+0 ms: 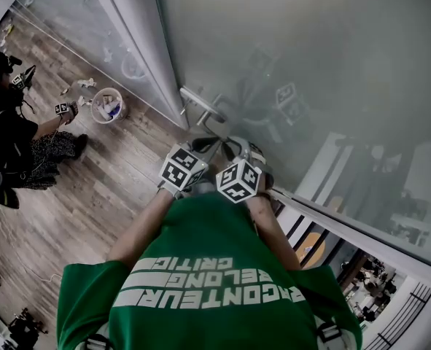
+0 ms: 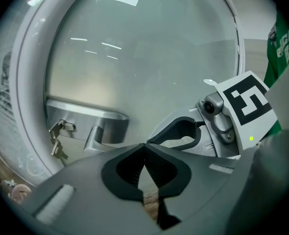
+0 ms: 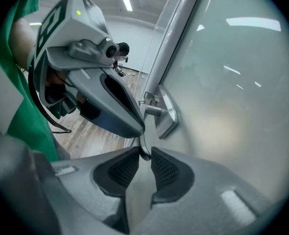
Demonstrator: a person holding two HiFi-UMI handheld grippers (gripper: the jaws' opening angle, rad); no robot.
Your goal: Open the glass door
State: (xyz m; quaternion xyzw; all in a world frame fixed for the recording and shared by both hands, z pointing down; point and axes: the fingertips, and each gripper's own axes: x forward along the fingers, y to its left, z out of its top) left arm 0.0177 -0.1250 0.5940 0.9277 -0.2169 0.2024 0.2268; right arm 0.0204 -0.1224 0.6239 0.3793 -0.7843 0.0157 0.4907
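The frosted glass door fills the head view's upper right, with its metal door handle near the frame. In the left gripper view the handle shows on its plate, with keys hanging beside it. My right gripper is shut on the thin end of the handle's lever, whose plate lies just beyond. My left gripper has its tips touching and holds nothing. It sits just left of the right gripper, below the handle. Both grippers are side by side in the head view, left gripper and right gripper.
A grey door frame runs left of the handle. On the wooden floor stands a white bucket. Another person with a marker cube is at the far left. My green shirt fills the bottom.
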